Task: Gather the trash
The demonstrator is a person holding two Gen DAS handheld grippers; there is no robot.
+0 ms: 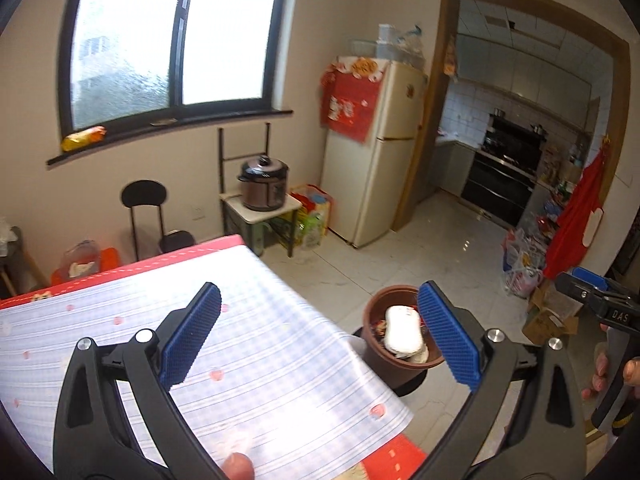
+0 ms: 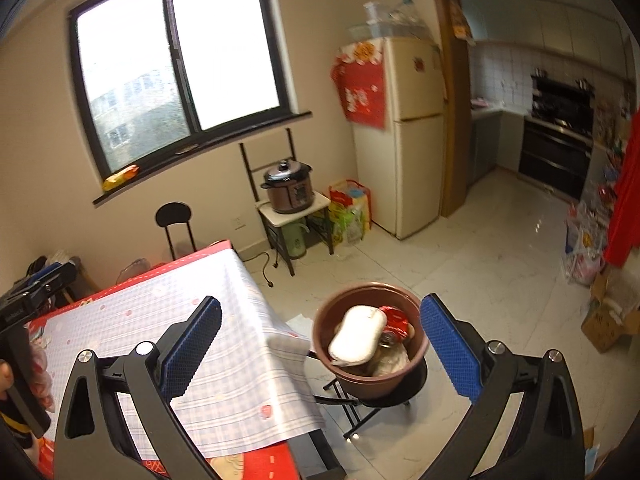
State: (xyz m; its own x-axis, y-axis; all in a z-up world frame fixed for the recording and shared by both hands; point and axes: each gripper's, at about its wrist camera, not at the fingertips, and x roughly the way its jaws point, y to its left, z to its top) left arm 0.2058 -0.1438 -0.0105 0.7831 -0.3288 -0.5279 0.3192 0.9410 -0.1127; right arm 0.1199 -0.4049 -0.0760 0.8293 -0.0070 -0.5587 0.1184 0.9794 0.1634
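Note:
A brown round bin [image 1: 400, 364] [image 2: 362, 372] stands on a black stool beside the table's right edge. Inside lie a white oblong container [image 1: 403, 329] [image 2: 357, 334], a red wrapper [image 2: 397, 317] and other scraps. My left gripper [image 1: 320, 340] is open and empty above the table corner, the bin just left of its right finger. My right gripper [image 2: 320, 344] is open and empty, the bin between its fingers, closer to the right one. The right gripper also shows at the left wrist view's right edge [image 1: 600, 304].
The table [image 1: 248, 360] [image 2: 192, 340] has a blue checked cloth over a red one. A black chair [image 2: 174, 224], a rice cooker [image 2: 288, 186] on a small stand, a fridge [image 2: 412, 132] and floor bags [image 2: 584, 240] stand farther off.

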